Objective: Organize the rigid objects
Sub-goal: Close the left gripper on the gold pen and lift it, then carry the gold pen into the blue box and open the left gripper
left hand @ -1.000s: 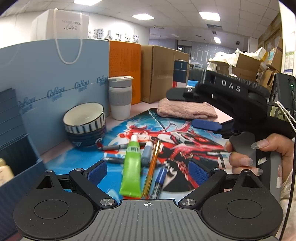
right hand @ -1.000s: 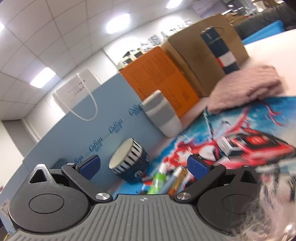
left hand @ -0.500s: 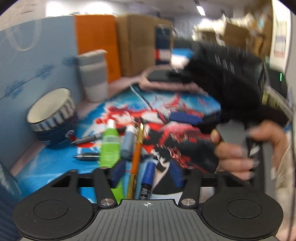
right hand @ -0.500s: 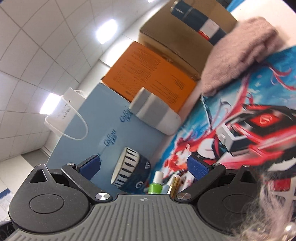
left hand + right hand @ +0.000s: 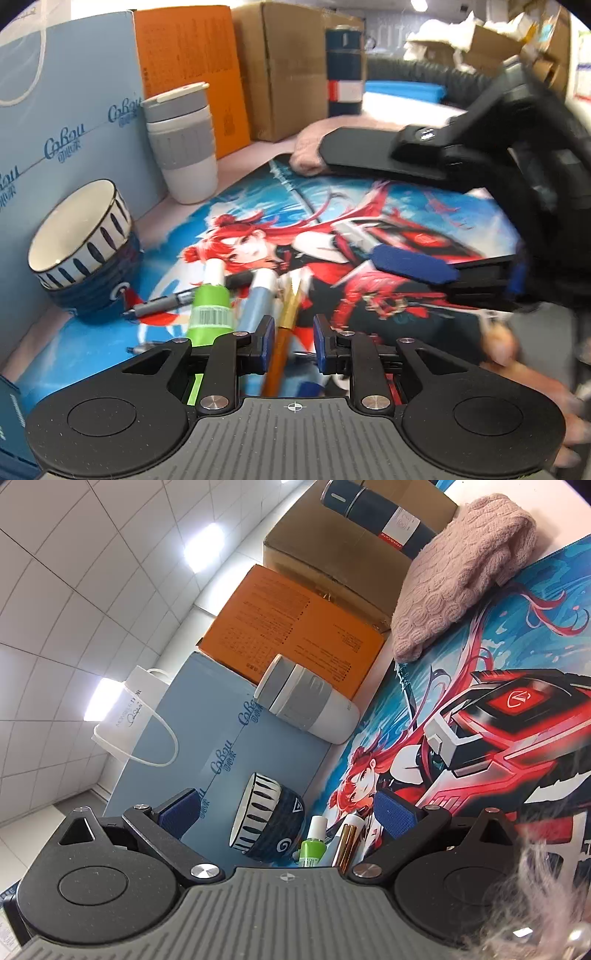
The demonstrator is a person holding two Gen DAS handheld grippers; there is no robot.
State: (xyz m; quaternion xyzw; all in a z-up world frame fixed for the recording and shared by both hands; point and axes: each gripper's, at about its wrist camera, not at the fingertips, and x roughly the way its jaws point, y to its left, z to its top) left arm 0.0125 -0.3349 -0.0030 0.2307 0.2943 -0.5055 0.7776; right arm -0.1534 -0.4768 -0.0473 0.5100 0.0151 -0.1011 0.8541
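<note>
Two grippers in my view. My left gripper [image 5: 294,341] is closing its jaws around the orange pen [image 5: 286,328], pads not yet pressing; the pen lies on the printed mat [image 5: 369,206] beside the green tube [image 5: 210,314]. My right gripper [image 5: 286,814] stands spread, empty.

Printed desk mat [image 5: 388,206], red-haired figure on blue, covers the tabletop. Pink knitted cloth [image 5: 458,576] lies at the mat's far edge, partly overlapping it. Along the back, side by side: light blue box [image 5: 66,122] with a white paper bag [image 5: 138,709] above it, orange box [image 5: 188,66], brown carton [image 5: 288,62]. Dark blue flask [image 5: 343,70] with a red-and-white label stands before the carton. Ceiling panels lit [image 5: 205,546].
</note>
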